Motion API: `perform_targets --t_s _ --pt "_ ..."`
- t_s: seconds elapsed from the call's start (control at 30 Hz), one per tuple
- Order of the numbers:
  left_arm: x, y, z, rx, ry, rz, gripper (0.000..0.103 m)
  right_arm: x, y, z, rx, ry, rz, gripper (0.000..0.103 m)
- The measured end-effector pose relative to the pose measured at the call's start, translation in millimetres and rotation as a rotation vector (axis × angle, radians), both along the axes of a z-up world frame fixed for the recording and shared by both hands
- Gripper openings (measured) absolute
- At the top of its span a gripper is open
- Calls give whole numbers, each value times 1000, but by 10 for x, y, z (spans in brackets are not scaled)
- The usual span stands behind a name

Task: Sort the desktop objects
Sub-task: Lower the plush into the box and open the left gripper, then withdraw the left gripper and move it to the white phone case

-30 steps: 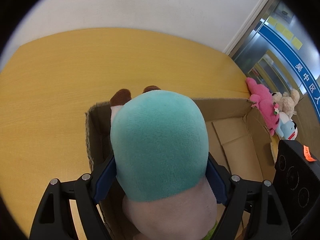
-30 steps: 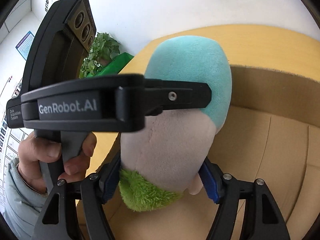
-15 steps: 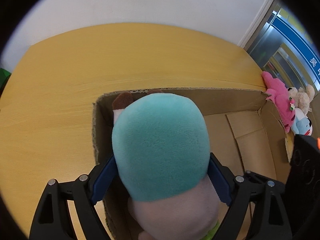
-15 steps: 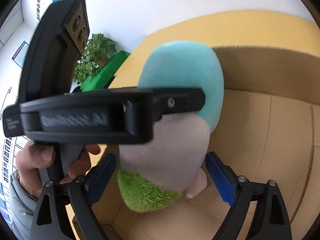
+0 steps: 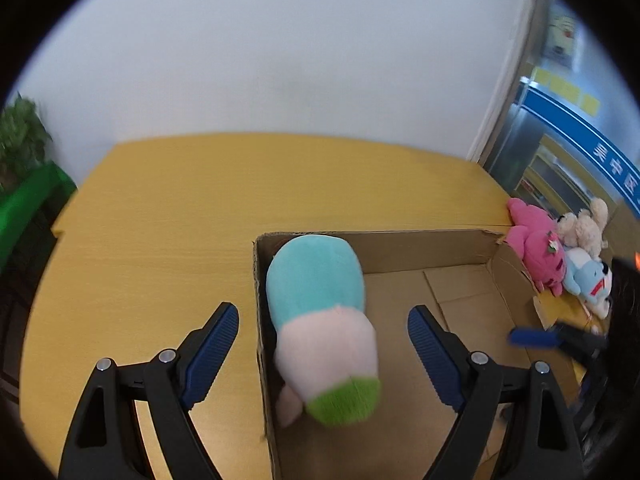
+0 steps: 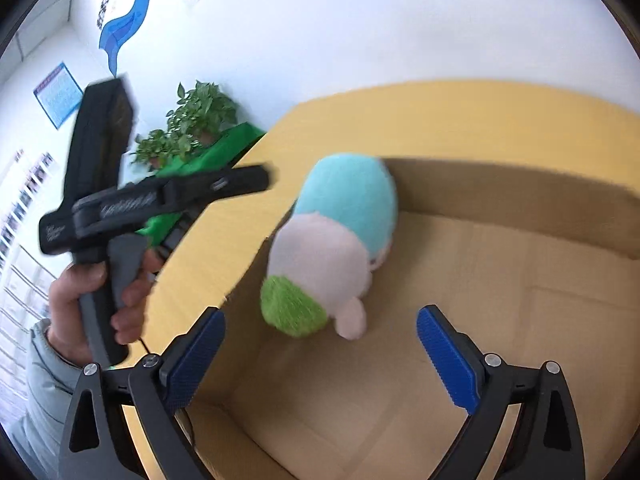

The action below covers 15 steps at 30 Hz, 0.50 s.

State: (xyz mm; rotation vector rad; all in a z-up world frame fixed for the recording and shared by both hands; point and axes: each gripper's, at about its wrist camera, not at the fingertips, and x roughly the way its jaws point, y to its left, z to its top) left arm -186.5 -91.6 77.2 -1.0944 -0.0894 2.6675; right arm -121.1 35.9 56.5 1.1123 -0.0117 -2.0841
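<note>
A plush toy (image 5: 322, 328) with a teal, pale pink and green body lies in the left end of an open cardboard box (image 5: 456, 252) on the yellow table (image 5: 160, 216). It also shows in the right wrist view (image 6: 336, 248). My left gripper (image 5: 323, 340) is open above it, its blue pads apart on either side of the box's left wall. My right gripper (image 6: 320, 350) is open over the box floor (image 6: 460, 340), a little back from the toy. The left gripper's body (image 6: 132, 204) shows in the right wrist view, held by a hand.
Pink, beige and blue-white plush toys (image 5: 560, 248) lie on the table beyond the box's right end. A green plant (image 6: 192, 124) and a green object (image 5: 28, 208) stand past the table's left edge. A white wall is behind the table.
Both grippers have opened and let go of the plush toy, then drawn back and up. The toy now rests in the box's left end.
</note>
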Motion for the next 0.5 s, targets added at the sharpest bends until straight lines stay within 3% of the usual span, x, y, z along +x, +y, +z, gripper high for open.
perform_targets --t_s 0.13,0.23,0.27,0.37,0.43,0.5 --pt "698 144 86 -57 129 -7 89 721 914 246 115 141 -66 103" --pt "1033 270 26 -92 171 -4 90 572 1511 152 155 188 -131 103" --pt "1097 291 -44 -104 162 12 90 709 1768 363 166 185 -156 103" --pt "1139 298 -244 -71 69 25 90 802 2238 243 192 114 -190 103" --pt "1210 260 -351 -31 10 29 90 757 2339 -40 208 69 -205 103" --pt "1333 266 -379 -27 16 36 90 698 2341 -303 208 39 -203 103"
